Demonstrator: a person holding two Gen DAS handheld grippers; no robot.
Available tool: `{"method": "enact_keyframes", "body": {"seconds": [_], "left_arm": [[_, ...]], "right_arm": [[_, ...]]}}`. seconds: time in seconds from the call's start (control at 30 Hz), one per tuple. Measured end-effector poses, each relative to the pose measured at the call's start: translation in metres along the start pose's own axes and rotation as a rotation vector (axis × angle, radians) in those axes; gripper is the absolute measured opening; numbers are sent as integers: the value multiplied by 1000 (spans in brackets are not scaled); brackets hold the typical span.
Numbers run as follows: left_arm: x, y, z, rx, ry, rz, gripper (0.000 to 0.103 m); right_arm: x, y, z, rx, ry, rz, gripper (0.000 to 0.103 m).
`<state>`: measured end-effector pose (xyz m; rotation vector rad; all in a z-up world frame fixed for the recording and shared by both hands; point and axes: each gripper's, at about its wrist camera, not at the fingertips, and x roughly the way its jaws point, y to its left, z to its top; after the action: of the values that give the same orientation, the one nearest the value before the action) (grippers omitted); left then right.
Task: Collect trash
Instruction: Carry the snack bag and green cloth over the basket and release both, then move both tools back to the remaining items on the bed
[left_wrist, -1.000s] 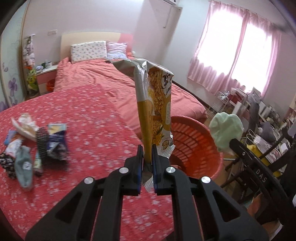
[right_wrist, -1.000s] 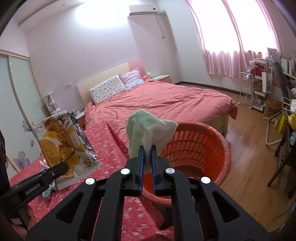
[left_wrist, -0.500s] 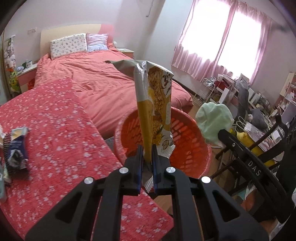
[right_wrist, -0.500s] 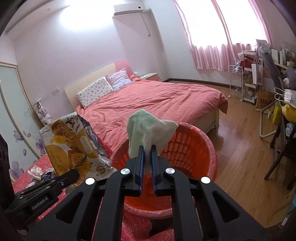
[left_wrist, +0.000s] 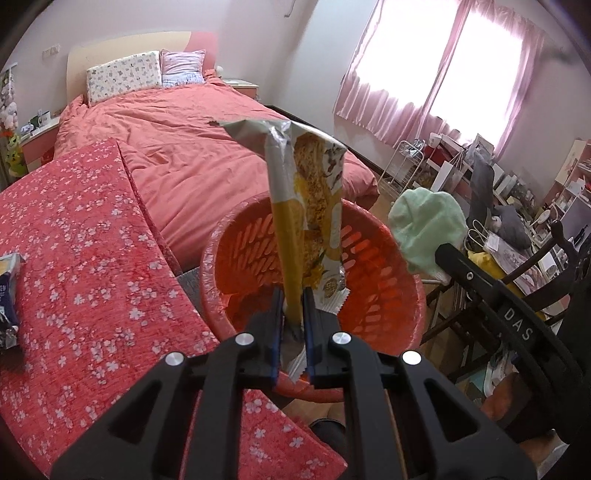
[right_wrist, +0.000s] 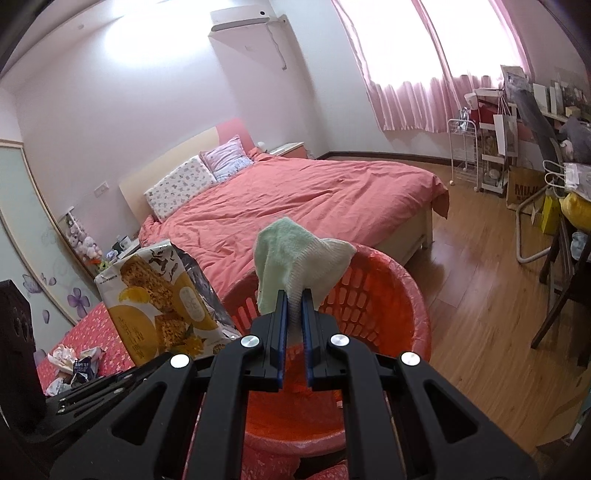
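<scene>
My left gripper is shut on a yellow snack wrapper and holds it upright over the orange basket. The wrapper also shows in the right wrist view. My right gripper is shut on a pale green cloth above the basket's near side. The cloth shows in the left wrist view at the basket's right rim. More trash lies on the red flowered table.
A bed with a coral cover lies behind the basket. A dark chair and cluttered shelves stand to the right. Wooden floor stretches beyond the basket.
Both grippers have moved from the table to above the orange basket, each still holding its item. The table's trash pile has slid out to the left of view.
</scene>
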<state>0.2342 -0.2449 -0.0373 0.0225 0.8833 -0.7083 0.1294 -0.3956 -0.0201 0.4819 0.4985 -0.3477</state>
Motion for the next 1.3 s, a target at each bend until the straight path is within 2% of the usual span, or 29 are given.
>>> {"method": "enact_keyframes", "body": {"seconds": [0.07,0.13,0.2,0.27,0.3,0.33,0.53,0.83,1.07,1.3], "left_arm": [[3,0,0,-1,3,8,19],[6,2,0,-9,5,21,35],[7,4,1,-13,4,29,38],[7,10,-1,-22,6,44,39],[5,14,-3,-27,4,53,40],[2,18,-4,-33,0,63,43],[-24,47,-14,-53,-34,144,55],[-72,91,-36,-101,-75,254,59],[-113,132,-52,-153,-113,339,61],[-157,179,-69,-222,-153,433,62]], "right_arm": [[4,1,1,-8,15,5,8],[6,1,1,-14,26,1,10],[8,0,1,-16,37,3,14],[7,-1,1,-18,38,0,25],[5,0,0,-21,34,-4,35],[4,0,-1,-26,31,-8,39],[2,8,-2,-41,40,-22,40],[-3,36,-9,-97,50,-2,40],[-5,75,-21,-168,78,52,40],[2,134,-40,-264,135,140,40]]}}
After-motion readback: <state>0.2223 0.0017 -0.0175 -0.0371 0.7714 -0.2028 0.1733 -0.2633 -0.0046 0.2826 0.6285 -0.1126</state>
